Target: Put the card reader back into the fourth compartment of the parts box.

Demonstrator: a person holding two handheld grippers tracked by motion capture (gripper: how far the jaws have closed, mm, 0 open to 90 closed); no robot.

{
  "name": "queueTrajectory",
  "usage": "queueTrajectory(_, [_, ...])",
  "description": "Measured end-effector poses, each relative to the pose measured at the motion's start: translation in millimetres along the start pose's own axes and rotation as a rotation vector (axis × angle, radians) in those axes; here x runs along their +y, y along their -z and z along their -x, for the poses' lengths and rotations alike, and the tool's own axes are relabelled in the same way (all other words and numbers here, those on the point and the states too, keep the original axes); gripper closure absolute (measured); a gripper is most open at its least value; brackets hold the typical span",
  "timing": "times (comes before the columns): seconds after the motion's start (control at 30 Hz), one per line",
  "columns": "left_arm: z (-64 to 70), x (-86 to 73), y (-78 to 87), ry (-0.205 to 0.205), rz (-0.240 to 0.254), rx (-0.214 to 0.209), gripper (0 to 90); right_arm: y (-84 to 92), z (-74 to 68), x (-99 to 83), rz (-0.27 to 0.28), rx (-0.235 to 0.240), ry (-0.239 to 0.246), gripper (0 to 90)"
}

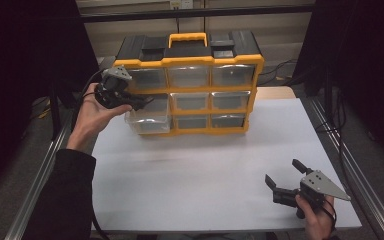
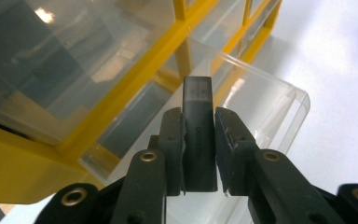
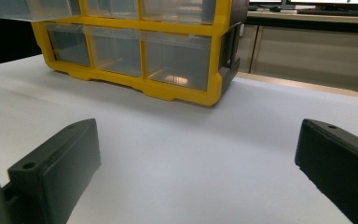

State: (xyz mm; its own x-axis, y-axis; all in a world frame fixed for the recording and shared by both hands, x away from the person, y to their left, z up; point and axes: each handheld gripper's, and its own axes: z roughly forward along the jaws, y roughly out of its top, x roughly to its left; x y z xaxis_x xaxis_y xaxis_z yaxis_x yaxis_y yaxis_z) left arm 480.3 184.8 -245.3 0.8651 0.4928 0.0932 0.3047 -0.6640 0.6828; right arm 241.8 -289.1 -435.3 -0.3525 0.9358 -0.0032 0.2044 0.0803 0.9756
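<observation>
Firmly clamped between the left gripper's [image 2: 199, 154] pads, a small dark block [image 2: 198, 140] hangs over the pulled-out clear drawer [image 2: 265, 107] of the yellow organizer [image 1: 187, 82]. Next it likely needs lowering and release. The right gripper [image 1: 286, 179] rests wide open, well apart.

High view above the table [image 1: 200, 165], looking forward, 2 gripper views close, low, all sharing the drawer cabinet [image 1: 190, 62].

A: Organizer cabinet [image 1: 187, 80], position?
B: Upper centre, at the table's [image 1: 205, 165] far edge.
A: Pulled-out drawer [image 1: 147, 119]?
B: Cabinet's left column, left gripper [image 1: 141, 103] above it; right gripper [image 1: 286, 179] lower right.
</observation>
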Motion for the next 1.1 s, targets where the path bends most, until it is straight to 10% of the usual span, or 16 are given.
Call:
queueTrajectory(0.77, [-2.6, -1.9, -14.5, 0.017, -0.054, -0.034, 71.4, -0.4, -0.4, -0.3, -0.002, 0.005, 0.004, 0.0])
queueTrajectory(1.1, [-4.4, -5.0, -9.5, 0.067, 0.053, 0.034, 21.9, -0.3, -0.4, -0.2, -0.003, 0.005, 0.005, 0.0])
